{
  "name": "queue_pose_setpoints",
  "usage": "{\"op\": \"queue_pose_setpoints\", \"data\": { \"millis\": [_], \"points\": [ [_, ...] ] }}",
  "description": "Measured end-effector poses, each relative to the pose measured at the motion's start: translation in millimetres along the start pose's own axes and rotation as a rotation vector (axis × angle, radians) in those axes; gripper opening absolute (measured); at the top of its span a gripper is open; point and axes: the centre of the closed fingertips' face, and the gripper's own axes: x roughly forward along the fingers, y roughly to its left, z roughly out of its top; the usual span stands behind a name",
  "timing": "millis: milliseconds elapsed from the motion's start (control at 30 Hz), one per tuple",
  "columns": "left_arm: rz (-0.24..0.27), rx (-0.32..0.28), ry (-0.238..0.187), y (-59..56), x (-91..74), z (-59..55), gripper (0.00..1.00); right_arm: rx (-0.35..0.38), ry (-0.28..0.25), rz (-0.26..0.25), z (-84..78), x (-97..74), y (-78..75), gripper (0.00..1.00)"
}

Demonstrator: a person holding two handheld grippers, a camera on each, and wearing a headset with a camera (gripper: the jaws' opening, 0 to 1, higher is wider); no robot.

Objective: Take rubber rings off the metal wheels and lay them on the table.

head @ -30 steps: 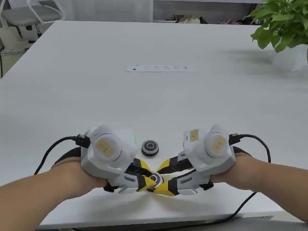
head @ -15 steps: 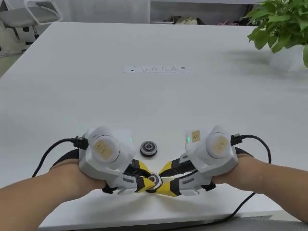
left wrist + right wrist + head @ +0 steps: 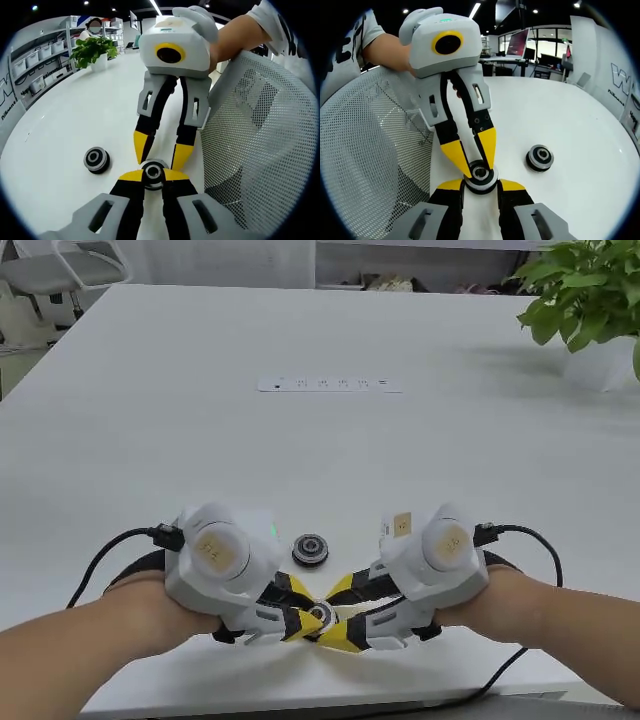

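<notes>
step in hand: ring removal on the first wheel. at the middle of the near edge of the surface (image 3: 420,460), the left gripper (image 3: 151,176) and the right gripper (image 3: 481,185) are meeting tip to tip from opposite sides. the jaws of both are pinching the same near wheel (image 3: 320,616). its dark rubber ring (image 3: 492,181) is sitting around the bright metal hub, so the task is judged to be at its start. whether each pair of jaws is bearing on the ring or on the metal is too fine to tell.

next move, as a judgement: one gripper is needing to hold the metal body fixed while the other is catching the ring's edge and peeling it off the rim. a slipping grip could be sending the wheel over the near edge, which is lying close by.

surface and room: a mesh chair back (image 3: 260,135) is standing just off the near edge. cables (image 3: 110,550) are trailing from the grippers along that edge. just beyond the grippers, toward the centre, a second wheel (image 3: 311,549) is lying flat with its ring on, apart from both. farther out, a white power strip (image 3: 330,385) is lying toward the far edge. a potted plant (image 3: 585,295) is standing at the far right corner, and an office chair (image 3: 60,265) is standing beyond the far left corner. shelving (image 3: 35,60) is lining a wall of the room.
</notes>
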Motion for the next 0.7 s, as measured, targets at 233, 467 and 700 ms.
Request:
{"op": "queue_pose_setpoints", "data": {
  "millis": [233, 467, 700],
  "points": [
    [0.000, 0.000, -0.003, 0.0, 0.1, 0.2, 0.08, 0.019, 0.001, 0.005, -2.6, -4.1, 0.4, 0.20],
    [0.000, -0.001, -0.004, 0.2, 0.1, 0.1, 0.08, 0.032, 0.006, 0.007, -4.7, -5.8, 0.3, 0.17],
    [0.001, -0.003, -0.006, 0.3, -0.1, -0.3, 0.08, 0.045, 0.018, 0.002, -9.1, -6.8, -1.3, 0.11]
  ]
}}
